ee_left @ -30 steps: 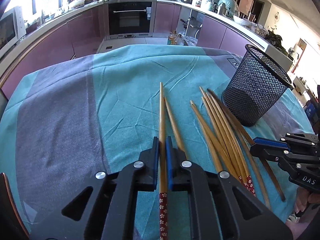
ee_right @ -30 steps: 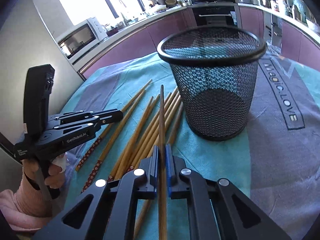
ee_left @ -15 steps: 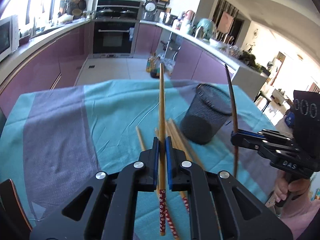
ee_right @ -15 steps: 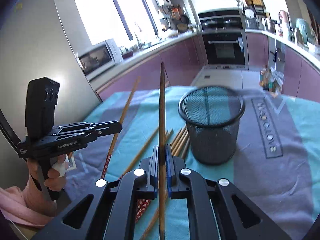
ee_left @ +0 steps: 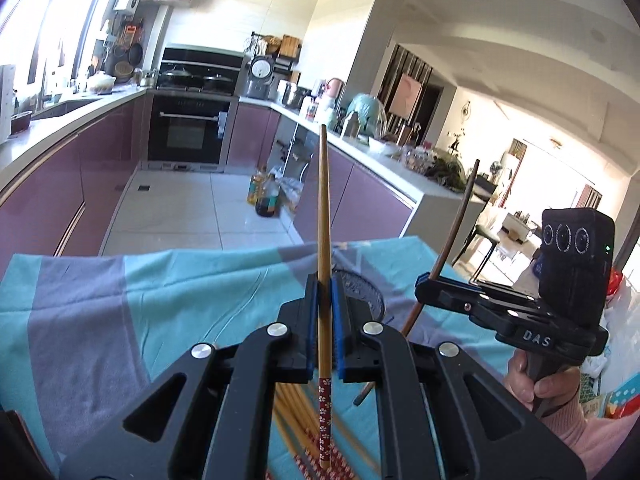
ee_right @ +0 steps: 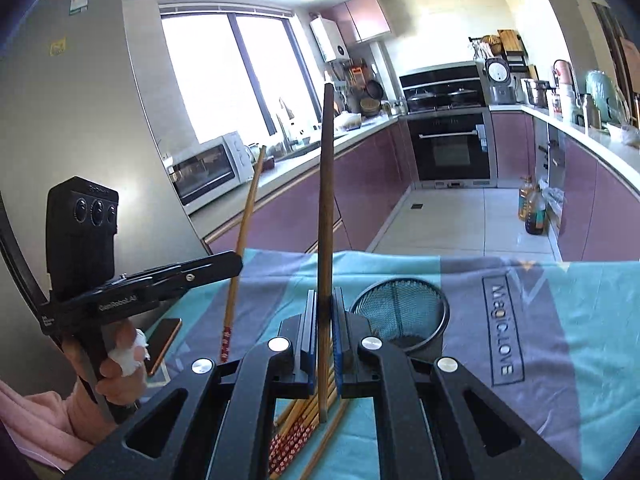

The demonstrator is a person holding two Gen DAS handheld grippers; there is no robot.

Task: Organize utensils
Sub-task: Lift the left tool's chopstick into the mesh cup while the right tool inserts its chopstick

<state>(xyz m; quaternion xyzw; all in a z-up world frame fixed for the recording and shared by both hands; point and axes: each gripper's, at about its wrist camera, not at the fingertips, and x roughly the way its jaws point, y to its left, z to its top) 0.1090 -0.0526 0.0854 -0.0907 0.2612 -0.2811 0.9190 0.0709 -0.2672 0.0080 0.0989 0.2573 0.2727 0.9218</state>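
With my left gripper (ee_left: 325,320) clamped on the light chopstick (ee_left: 323,216) and my right gripper (ee_right: 325,320) on the dark chopstick (ee_right: 326,200), I should lower both tips vertically into the mesh holder (ee_right: 400,312) at 1 o'clock.

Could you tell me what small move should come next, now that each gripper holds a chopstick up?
Probably swing the right gripper, shut on the dark chopstick, over the mesh holder just to its right; its mouth is open and both sticks are clear of the pile.
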